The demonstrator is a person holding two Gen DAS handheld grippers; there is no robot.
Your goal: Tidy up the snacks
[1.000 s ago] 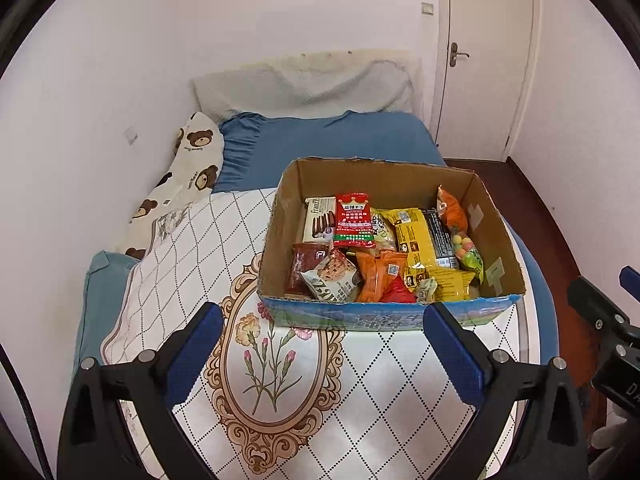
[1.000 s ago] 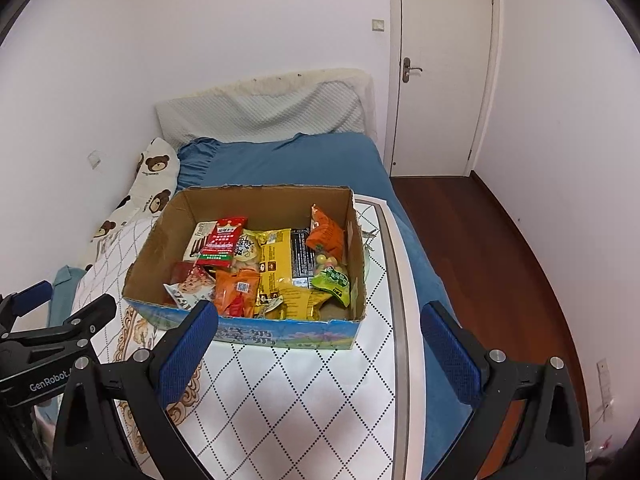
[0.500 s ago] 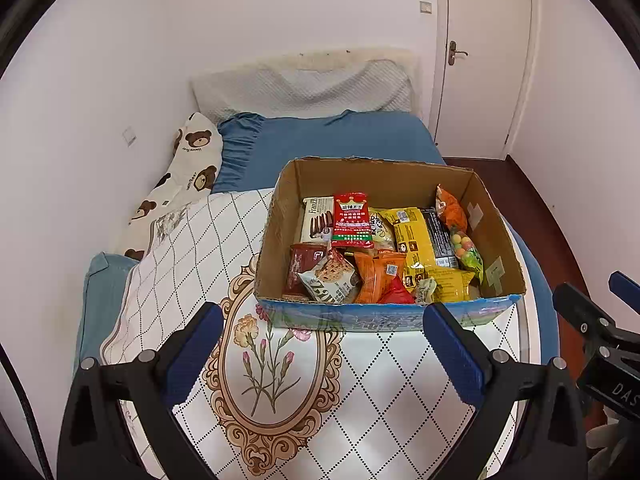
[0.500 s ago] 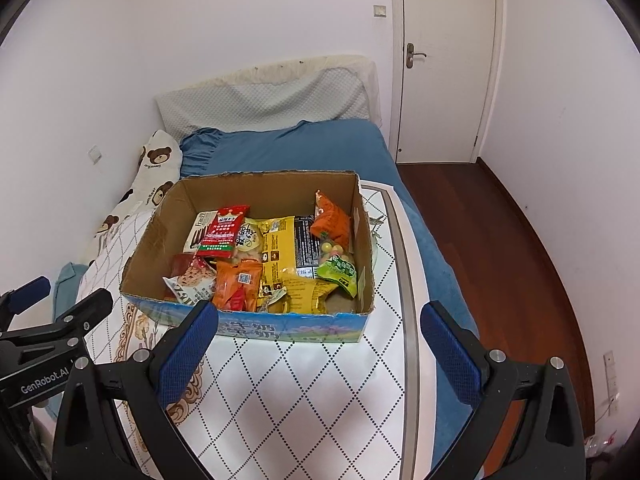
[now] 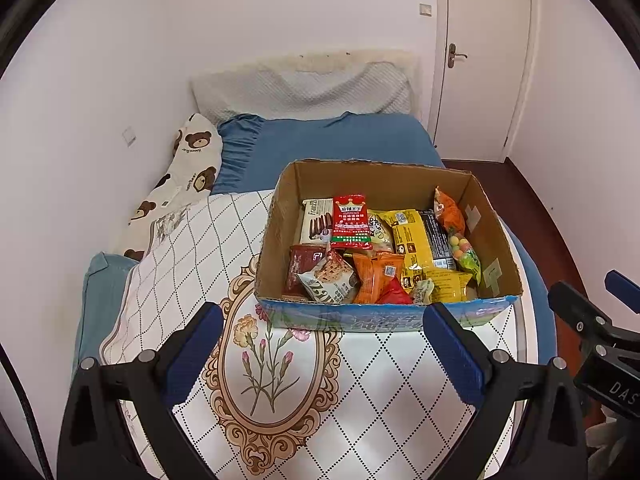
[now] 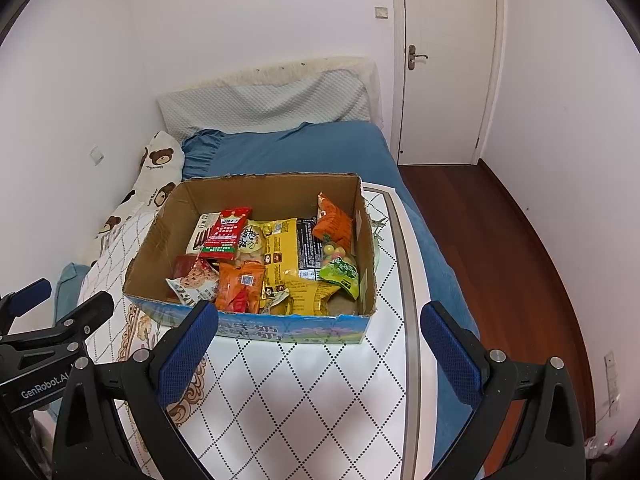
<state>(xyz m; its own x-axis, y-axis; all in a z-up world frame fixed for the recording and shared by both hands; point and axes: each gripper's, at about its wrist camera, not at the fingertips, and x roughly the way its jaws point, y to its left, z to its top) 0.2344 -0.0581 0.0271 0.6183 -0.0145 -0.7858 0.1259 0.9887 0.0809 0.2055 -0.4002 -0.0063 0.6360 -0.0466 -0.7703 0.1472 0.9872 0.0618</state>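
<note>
A bed (image 5: 328, 144) with a blue sheet fills the room's corner, and over its near part lies a white diamond-patterned cloth (image 5: 384, 392) with a floral oval. The cardboard box (image 5: 276, 236) sits on that cloth, open at the top. Behind the box, a bear-print pillow (image 5: 188, 172) lies along the wall side.

Inside the box the snacks are heaped together: a yellow packet (image 5: 408, 240) near the middle, a red packet (image 5: 351, 222) (crown printed on top) toward the box's back left, an orange packet (image 5: 376, 280) at the front, and a bag of coloured candy balls (image 5: 462, 250) against the right wall.

The left gripper (image 5: 324, 352) hangs short of the box's front wall, jaws spread wide and empty. The right gripper (image 6: 320, 348) hangs likewise before the box's front right, jaws wide apart, holding nothing.
</note>
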